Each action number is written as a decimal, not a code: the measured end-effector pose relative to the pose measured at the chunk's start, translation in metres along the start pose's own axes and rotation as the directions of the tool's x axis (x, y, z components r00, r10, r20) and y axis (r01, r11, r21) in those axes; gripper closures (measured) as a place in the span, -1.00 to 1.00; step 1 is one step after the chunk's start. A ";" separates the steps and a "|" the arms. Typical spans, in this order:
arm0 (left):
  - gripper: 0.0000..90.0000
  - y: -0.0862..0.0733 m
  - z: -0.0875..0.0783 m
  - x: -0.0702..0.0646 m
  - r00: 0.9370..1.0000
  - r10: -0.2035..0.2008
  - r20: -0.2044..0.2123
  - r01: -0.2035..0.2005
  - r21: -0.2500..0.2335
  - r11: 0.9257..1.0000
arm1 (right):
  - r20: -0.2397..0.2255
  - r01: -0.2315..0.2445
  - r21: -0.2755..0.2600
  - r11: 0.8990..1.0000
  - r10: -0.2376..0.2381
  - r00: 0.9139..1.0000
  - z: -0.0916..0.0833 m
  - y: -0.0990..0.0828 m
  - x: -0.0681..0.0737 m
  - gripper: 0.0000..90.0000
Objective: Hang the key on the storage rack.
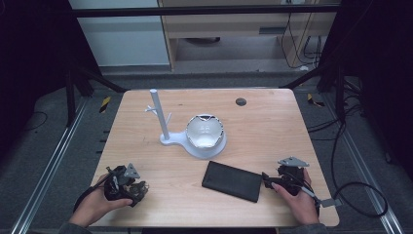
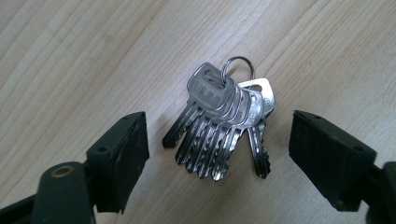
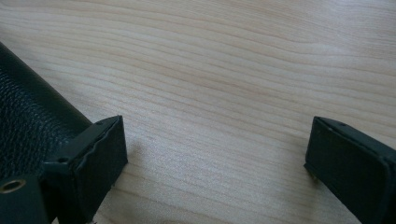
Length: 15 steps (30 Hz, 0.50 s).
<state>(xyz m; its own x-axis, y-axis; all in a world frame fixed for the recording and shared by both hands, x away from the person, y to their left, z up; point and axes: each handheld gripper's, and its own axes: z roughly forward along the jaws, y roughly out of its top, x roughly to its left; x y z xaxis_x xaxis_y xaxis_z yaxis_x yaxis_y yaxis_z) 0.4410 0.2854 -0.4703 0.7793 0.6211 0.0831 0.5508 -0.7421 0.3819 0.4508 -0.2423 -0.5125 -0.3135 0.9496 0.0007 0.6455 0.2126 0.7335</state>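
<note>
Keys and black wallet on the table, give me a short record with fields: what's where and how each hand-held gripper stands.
keys: bunch on a ring, lying flat on the wooden table
left hand-held gripper: open, jaws either side of the keys, not touching them
black wallet: flat on the table, near front edge
right hand-held gripper: open, one jaw beside the wallet's edge
stand: white post with bowl, mid-table

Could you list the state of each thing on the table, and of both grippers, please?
keys: flat on the table, fanned on their ring, between the open jaws, untouched
left gripper: open
right gripper: open, empty
wallet: flat, closed
bowl: upright on the stand's base
stand: upright
</note>
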 end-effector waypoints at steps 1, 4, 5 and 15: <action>-0.53 0.001 0.000 0.001 1.000 -0.001 0.010 0.001 0.000 1.000 | -0.001 -0.002 -0.001 1.000 0.002 1.000 0.000 0.000 0.000 -0.88; -0.41 0.001 0.004 0.002 1.000 -0.013 0.028 0.012 0.010 1.000 | -0.001 -0.002 -0.001 1.000 0.002 1.000 0.000 0.000 0.000 -0.88; -0.38 0.001 0.004 0.002 1.000 -0.013 0.028 0.012 0.010 1.000 | -0.001 -0.002 -0.001 1.000 0.002 1.000 0.000 0.000 0.000 -0.88; 0.14 0.005 -0.002 -0.016 0.999 -0.018 0.040 0.016 0.058 0.998 | -0.001 -0.002 -0.001 1.000 0.002 1.000 0.000 0.000 0.000 -0.88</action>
<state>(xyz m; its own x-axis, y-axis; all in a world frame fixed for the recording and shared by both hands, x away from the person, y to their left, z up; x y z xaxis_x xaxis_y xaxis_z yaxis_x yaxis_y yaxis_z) 0.4310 0.2724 -0.4678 0.7807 0.6237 0.0395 0.5791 -0.7457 0.3295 0.4510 -0.2422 -0.5125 -0.3132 0.9497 0.0025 0.6453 0.2108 0.7342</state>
